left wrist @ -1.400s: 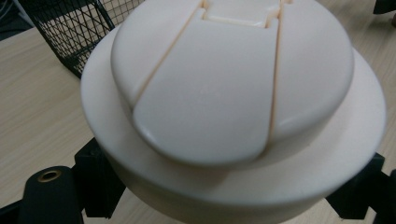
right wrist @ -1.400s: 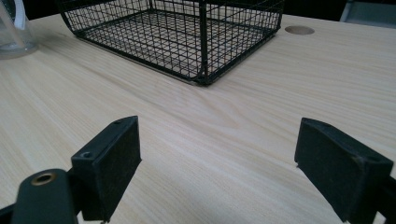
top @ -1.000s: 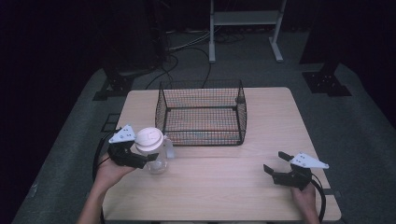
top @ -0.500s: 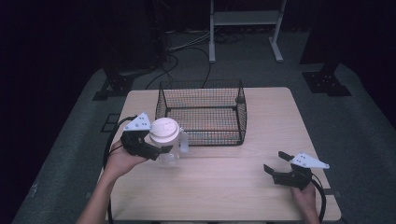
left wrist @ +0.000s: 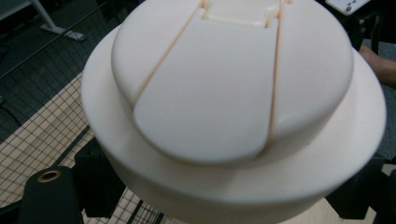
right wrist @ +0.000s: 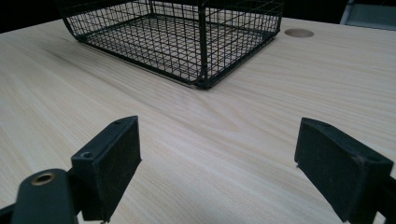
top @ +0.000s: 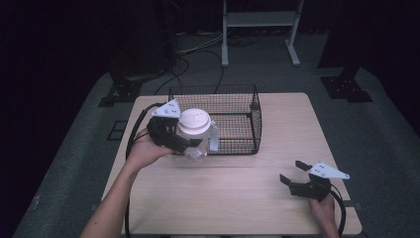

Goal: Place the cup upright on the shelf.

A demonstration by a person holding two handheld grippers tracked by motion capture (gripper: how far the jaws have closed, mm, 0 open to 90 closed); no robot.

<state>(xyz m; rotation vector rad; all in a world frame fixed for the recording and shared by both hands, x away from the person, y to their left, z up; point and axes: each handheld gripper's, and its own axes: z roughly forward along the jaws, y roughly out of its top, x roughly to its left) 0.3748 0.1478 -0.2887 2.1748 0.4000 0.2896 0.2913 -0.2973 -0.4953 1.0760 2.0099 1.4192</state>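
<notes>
Left tool [top: 184, 143] clamped on clear jar [top: 195, 144] with cream lid [top: 194, 120], held at wire basket's [top: 247, 129] near-left corner, right tool [top: 297, 178] wide open, empty, near-right on worktop [top: 237, 188]; left gripper view, lid [left wrist: 233, 107] close-up above basket mesh [left wrist: 42, 126]; right gripper view, jaws well apart, basket [right wrist: 187, 42] beyond.

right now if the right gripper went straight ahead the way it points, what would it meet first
Probably the near corner of the wire basket. The right gripper is open, with bare table between; how far is unclear.

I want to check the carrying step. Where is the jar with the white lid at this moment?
In the high view, the jar is at the table's left side, held by the left gripper at the front left corner of the wire basket.
</notes>
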